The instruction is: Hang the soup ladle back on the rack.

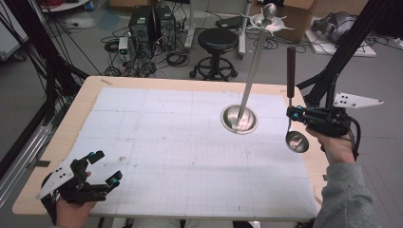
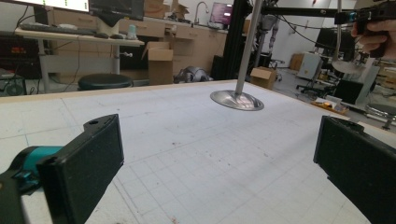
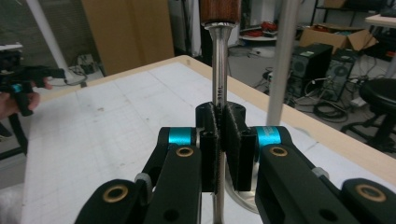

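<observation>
A steel ladle (image 1: 296,141) with a dark wooden handle hangs upright, bowl down, over the table's right edge. My right gripper (image 1: 291,113) is shut on its metal stem; in the right gripper view the pads (image 3: 231,140) pinch the stem (image 3: 219,74) below the wooden grip. To its left stands a metal rack with a round base (image 1: 239,118) and a slanting pole (image 1: 254,61) topped by hooks. My left gripper (image 1: 107,166) rests at the near left corner of the mat, open, with nothing between its jaws (image 2: 219,158).
A white gridded mat (image 1: 166,142) covers the wooden table (image 1: 90,83). Behind the table are a black stool (image 1: 217,45), computer towers (image 1: 152,23) and cables on the floor. Black frame struts (image 1: 342,52) rise at the right.
</observation>
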Available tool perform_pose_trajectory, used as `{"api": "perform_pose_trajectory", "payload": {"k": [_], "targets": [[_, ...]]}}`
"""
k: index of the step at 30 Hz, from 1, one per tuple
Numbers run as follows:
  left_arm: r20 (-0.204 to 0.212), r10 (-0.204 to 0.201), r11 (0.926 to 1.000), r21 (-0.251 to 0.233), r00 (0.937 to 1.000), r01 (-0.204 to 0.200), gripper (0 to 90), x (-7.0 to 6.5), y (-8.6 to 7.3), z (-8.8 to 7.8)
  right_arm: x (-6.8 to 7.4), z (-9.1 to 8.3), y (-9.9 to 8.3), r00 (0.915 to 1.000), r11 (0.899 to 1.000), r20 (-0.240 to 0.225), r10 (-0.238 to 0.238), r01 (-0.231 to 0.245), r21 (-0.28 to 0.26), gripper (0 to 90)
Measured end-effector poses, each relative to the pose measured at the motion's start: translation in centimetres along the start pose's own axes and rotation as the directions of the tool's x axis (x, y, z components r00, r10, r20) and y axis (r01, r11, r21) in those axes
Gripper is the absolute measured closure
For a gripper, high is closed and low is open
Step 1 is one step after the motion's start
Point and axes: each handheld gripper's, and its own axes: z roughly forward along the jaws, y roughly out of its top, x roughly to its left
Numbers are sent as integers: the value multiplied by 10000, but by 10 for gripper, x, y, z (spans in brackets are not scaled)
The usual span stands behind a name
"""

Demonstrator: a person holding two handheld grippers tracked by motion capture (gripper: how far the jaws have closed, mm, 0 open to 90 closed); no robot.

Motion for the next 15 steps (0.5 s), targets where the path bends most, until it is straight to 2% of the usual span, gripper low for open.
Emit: {"api": "perform_pose_trajectory", "payload": {"k": [6, 10, 15], "targets": [[-113, -34, 10000, 65, 9999, 34, 19, -1, -1, -5, -9, 1, 4, 9997, 10000, 225, 50, -52, 72, 847], [-164, 10, 10000, 88, 9999, -8, 19, -1, -1, -7, -13, 7, 4, 9998, 9998, 85, 192, -192, 58, 846], [-225, -13, 10000, 84, 9997, 15, 19, 0, -2, -9, -20, 10, 7, 9993, 9995, 237, 287, -284, -117, 846]]}}
